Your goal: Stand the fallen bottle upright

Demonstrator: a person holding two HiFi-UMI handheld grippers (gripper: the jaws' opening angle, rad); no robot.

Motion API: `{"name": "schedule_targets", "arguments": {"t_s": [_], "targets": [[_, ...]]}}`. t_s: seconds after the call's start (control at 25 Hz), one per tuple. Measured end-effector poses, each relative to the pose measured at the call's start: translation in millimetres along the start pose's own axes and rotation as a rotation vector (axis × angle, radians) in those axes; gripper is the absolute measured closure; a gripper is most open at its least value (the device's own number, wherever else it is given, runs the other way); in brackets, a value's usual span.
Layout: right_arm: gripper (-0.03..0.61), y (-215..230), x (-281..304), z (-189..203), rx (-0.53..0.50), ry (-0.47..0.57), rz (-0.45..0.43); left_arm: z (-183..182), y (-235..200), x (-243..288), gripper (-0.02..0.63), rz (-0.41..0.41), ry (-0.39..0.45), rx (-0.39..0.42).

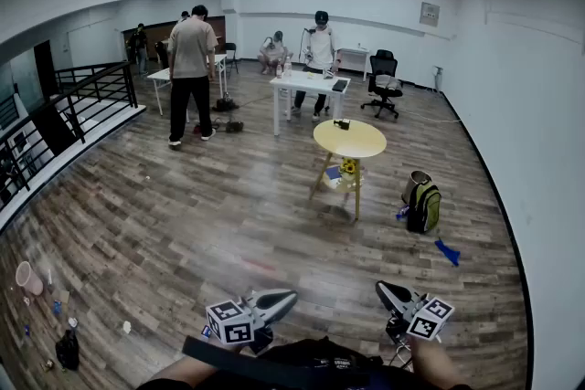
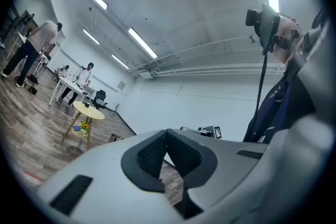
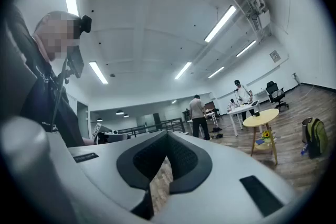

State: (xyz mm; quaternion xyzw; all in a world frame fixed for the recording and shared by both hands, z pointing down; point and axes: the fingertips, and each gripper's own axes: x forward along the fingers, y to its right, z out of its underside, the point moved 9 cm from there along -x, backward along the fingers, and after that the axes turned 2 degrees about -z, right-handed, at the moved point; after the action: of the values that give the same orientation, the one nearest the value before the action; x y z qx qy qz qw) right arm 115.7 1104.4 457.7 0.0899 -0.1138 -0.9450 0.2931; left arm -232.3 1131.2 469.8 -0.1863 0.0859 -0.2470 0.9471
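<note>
A round yellow table (image 1: 358,144) stands in the middle of the room, a few steps ahead of me. A small dark object (image 1: 342,124) lies on its top; it is too small to tell whether it is the bottle. No other bottle shows clearly. My left gripper (image 1: 291,295) and right gripper (image 1: 382,288) are held low at the bottom of the head view, far from the table, their tips angled toward each other. In the left gripper view the jaws (image 2: 167,134) meet with nothing between them. The right gripper (image 3: 167,136) is also shut and empty.
A green-and-black backpack (image 1: 423,205) and a blue scrap (image 1: 447,252) lie on the wood floor right of the table. Behind it are a white table (image 1: 309,82), several people and an office chair (image 1: 383,82). A railing (image 1: 73,105) runs along the left; litter (image 1: 27,277) lies at lower left.
</note>
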Motion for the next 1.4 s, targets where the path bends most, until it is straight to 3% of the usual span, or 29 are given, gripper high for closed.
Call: {"name": "schedule_targets", "arguments": {"t_s": [0.96,1.4], "targets": [[0.566,-12,-3,1,0.035,-0.005,0.002,10,16,-17,0.611,-0.009,0.033,-0.012],[0.566,-65,67,22,0.019,-0.015,-0.024,-2,-11,-108,0.611,-0.038,0.068,-0.011]]}}
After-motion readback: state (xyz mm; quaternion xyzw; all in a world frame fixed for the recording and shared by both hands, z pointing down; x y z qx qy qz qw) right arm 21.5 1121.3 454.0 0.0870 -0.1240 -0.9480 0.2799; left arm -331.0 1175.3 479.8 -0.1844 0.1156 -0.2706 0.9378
